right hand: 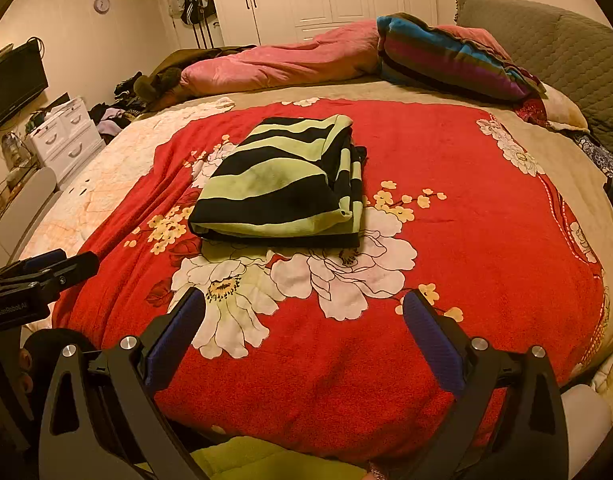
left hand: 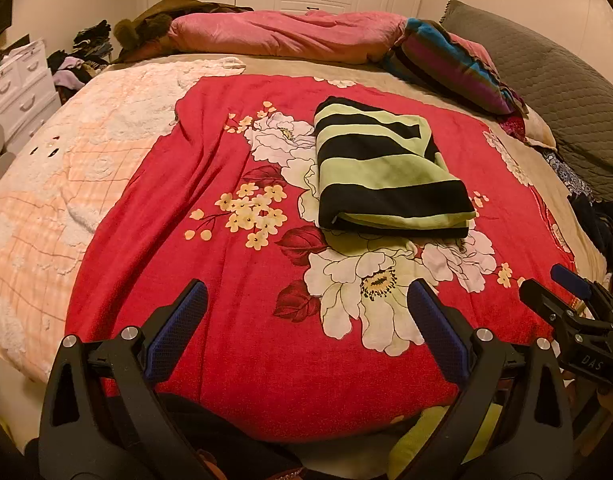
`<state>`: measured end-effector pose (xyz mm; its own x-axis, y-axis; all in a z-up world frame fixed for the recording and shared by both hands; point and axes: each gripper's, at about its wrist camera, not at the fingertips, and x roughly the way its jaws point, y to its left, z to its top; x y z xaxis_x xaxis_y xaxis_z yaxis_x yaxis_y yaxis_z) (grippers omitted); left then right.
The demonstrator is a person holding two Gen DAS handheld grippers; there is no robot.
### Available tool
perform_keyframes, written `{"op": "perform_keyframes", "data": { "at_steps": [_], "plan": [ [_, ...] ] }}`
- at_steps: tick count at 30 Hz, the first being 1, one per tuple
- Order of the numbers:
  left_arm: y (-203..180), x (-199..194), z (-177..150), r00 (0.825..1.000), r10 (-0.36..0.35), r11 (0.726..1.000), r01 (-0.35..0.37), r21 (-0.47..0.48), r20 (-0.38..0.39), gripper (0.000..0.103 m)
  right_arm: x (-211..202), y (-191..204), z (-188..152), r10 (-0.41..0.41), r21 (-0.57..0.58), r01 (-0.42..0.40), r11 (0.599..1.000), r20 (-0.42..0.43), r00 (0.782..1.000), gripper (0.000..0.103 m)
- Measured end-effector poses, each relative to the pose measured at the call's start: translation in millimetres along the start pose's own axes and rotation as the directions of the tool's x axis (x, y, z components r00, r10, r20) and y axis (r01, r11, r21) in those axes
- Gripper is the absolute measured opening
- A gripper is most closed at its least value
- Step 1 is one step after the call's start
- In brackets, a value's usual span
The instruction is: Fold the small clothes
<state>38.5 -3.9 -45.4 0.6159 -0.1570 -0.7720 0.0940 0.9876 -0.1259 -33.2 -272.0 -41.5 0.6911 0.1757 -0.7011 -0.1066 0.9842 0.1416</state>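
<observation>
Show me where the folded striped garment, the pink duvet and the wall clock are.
folded striped garment (left hand: 386,168): left wrist view, on the middle of its top face.
pink duvet (left hand: 282,34): left wrist view, on its middle, at the far edge of the bed.
wall clock (right hand: 102,4): right wrist view, on its face.

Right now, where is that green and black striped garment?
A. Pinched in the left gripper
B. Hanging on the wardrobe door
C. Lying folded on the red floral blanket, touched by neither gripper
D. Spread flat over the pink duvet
C: the striped garment lies folded on the red floral blanket, while the left gripper and right gripper are open and clear of it.
</observation>
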Motion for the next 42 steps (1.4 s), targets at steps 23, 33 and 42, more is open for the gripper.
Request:
{"op": "perform_keyframes", "data": {
  "at_steps": [23,33,42],
  "plan": [
    [0.2,-1.1,1.3,1.000,0.004,1.000,-0.004,0.006,0.000,0.094,-0.3,0.0,0.0,-0.002,-0.001,0.002,1.000,-0.001,1.000,0.099],
    [0.7,-1.4,1.5,1.000,0.006,1.000,-0.006,0.008,0.001,0.094,-0.9,-0.7,-0.3,-0.002,-0.001,0.002,1.000,0.000,1.000,0.099],
    [0.5,-1.4,1.6,1.000,0.004,1.000,-0.004,0.010,-0.001,0.094,-0.3,-3.2,-1.1,-0.010,-0.003,0.010,1.000,-0.006,1.000,0.099]
  ]
}}
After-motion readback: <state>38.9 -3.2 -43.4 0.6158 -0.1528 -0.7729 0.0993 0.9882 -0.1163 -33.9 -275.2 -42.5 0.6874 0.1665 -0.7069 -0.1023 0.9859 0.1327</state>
